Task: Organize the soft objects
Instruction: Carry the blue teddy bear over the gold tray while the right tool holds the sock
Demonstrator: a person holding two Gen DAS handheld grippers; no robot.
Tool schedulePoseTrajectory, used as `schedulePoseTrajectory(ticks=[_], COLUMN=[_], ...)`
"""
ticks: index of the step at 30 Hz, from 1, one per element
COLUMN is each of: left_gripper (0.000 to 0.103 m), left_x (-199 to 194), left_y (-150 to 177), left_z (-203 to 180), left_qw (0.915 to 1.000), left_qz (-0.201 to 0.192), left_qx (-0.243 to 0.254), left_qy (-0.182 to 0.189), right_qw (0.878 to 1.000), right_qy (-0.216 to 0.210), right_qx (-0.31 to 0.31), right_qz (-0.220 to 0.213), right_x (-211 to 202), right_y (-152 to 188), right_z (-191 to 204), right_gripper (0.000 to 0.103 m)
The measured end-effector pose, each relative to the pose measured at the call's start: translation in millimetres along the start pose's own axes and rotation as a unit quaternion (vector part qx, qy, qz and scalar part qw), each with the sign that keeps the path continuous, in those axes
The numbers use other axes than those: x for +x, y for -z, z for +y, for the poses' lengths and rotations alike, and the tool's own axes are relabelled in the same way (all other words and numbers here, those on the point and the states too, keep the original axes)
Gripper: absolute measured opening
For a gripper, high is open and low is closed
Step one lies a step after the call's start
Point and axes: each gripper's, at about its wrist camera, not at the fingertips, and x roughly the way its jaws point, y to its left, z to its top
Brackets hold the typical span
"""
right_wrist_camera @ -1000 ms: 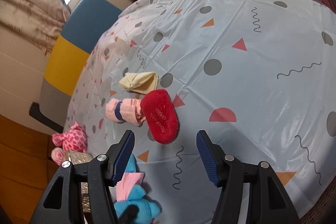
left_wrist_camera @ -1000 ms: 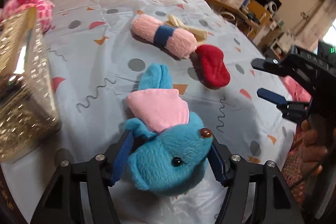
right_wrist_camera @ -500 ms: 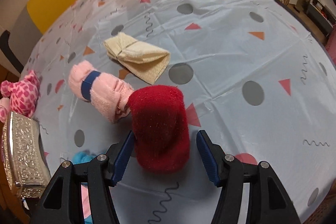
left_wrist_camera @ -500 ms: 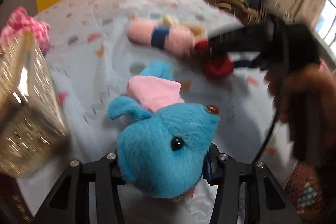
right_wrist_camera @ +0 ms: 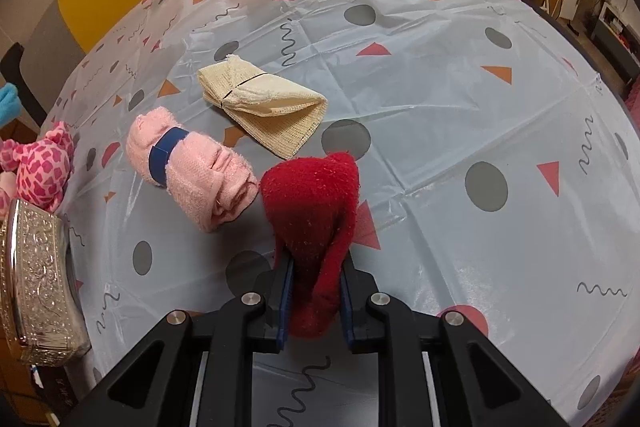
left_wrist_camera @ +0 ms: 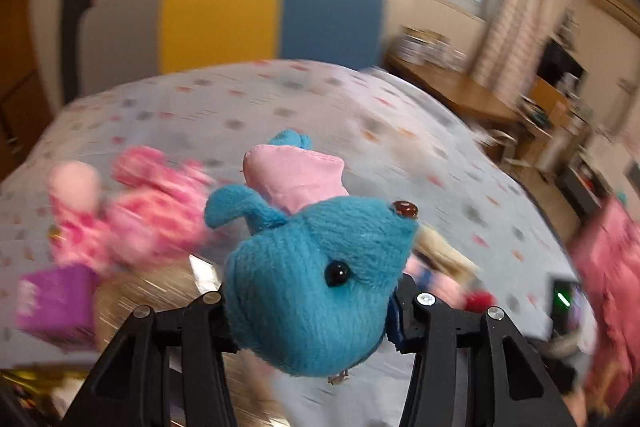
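Right gripper (right_wrist_camera: 313, 297): its jaws have just been closing and now pinch the near end of a red fuzzy fabric pouch (right_wrist_camera: 312, 211) between the blue pads; the cloth bunches into a narrow neck between them.
Red pouch: its far end bulges out beyond the fingers and lies on the tablecloth.
Beside the pouch: a rolled pink terry towel with a dark blue band (right_wrist_camera: 188, 169) lies just to its left, its end touching or nearly touching the red cloth.
Further out: a folded cream waffle-weave cloth tied with a thin black band (right_wrist_camera: 262, 107) lies beyond the two, near them.
Surface: a pale blue plastic tablecloth printed with grey dots, red and orange triangles and squiggles (right_wrist_camera: 460, 95).
Left edge: an embossed silver metal box (right_wrist_camera: 36, 291) stands at the table's edge, with a pink spotted plush toy (right_wrist_camera: 42, 169) just behind it.
Left gripper (left_wrist_camera: 312, 311): narrowed onto a blue plush animal with a pink cloth patch on its back (left_wrist_camera: 316, 267), squeezing its head from both sides.
Blue plush: held clear above the table, body pointing away from the camera.
Around it: the surroundings are motion-blurred; the pink spotted plush shows to the left and a purple box (left_wrist_camera: 56, 303) at lower left.
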Motion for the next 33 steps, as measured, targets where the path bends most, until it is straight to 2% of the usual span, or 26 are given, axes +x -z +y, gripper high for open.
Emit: schedulePoseTrajectory(ticks=[3,7,12,16,21,29,33], left_gripper=[0.051,0.051,0.051,0.051,0.051,0.053,0.053], left_x=[-4.3,-20.0,-49.0,-68.1,-94.9,-143.2,-158.2], left_y=[-14.5,-13.9,13.3,45.3,92.5,157.2,183.9], left_z=[49.5,112.7,184.4,220.7,238.8,221.0,209.8], left_qw=[0.9982,0.9925,0.9839,0.9799,0.9784,0.9808,0.9807], left_qz=[-0.016,-0.029,-0.031,-0.026,-0.026,-0.039,-0.041], left_qx=[-0.027,-0.055,-0.074,-0.093,-0.108,-0.109,-0.104], left_qy=[-0.050,-0.105,-0.159,-0.174,-0.174,-0.157,-0.161], right_qw=[1.000,1.000,1.000,0.999,0.999,0.998,0.997], right_qy=[0.002,0.003,0.009,0.018,0.020,0.029,0.037], right_qx=[-0.007,-0.010,-0.018,-0.030,-0.036,-0.048,-0.060], right_qz=[0.000,-0.003,-0.008,-0.013,-0.015,-0.019,-0.023], right_x=[0.0,2.5,2.6,2.5,2.7,1.6,1.1], right_y=[0.0,-0.9,-1.0,-1.1,-1.8,-1.9,-0.5], right_z=[1.3,4.0,5.3,7.0,5.3,6.9,9.8], right_gripper=[0.019,0.019,0.019,0.018,0.019,0.019,0.019])
